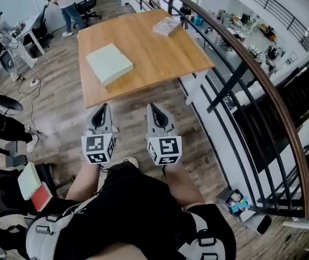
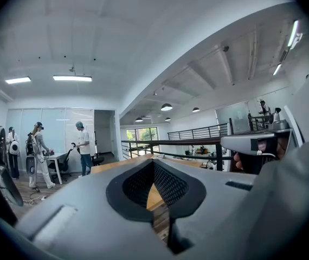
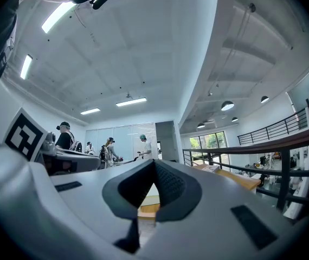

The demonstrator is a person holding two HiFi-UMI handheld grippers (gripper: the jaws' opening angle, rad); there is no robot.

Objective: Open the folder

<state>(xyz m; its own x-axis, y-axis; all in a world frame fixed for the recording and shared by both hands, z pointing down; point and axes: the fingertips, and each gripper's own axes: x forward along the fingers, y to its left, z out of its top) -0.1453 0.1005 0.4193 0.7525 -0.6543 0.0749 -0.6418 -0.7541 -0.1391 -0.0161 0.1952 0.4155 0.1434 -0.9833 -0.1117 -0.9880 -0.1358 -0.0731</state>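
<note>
Both hands are held low and close to the body, side by side and level, pointing far toward the table (image 1: 160,53). The left gripper (image 1: 104,108) and right gripper (image 1: 152,108) are each clenched on nothing. The folder (image 1: 109,63) lies flat and closed on the table's near-left part, skewed, one corner nearest (it looks almost square, so its long axis is unclear).

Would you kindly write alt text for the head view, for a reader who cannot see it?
Seen from above, a person holds the left gripper and right gripper side by side, both shut and empty, short of a wooden table. A closed pale green folder lies on the table's near left part; a railing runs along the right.
</note>
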